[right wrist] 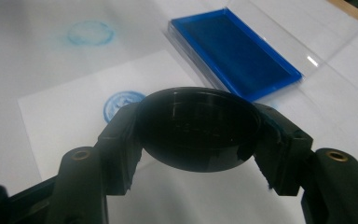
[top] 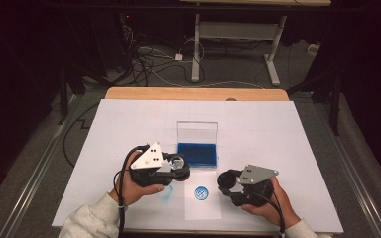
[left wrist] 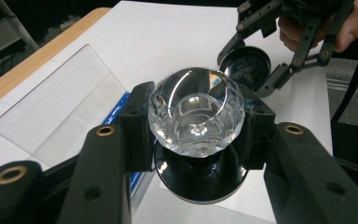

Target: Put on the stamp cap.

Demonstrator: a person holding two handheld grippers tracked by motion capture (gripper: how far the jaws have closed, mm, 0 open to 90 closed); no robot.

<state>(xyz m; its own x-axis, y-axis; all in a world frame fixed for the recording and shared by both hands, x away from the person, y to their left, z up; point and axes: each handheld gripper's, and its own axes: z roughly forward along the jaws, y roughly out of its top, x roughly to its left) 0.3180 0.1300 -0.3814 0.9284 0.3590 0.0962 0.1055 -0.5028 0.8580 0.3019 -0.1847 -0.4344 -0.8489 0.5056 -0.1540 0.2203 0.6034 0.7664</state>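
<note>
grippers: two, one per hand. left gripper (top: 177, 167) clamped on one stamp (left wrist: 194, 115) by its faceted clear crystal top, round black base below, held above the table near the ink pad's front left corner. right gripper (top: 226, 181) clamped on one round black cap (right wrist: 199, 128), hollow side up, held off the table right of the paper. one blue ink pad (top: 197, 154), clear lid (top: 197, 133) standing open behind it. one white paper sheet (top: 202, 204) bearing one blue round print (top: 202, 193). one fainter blue smudge (top: 164, 193) on the white table cover (top: 278, 129), left of the sheet. nothing between stamp and paper.
</note>
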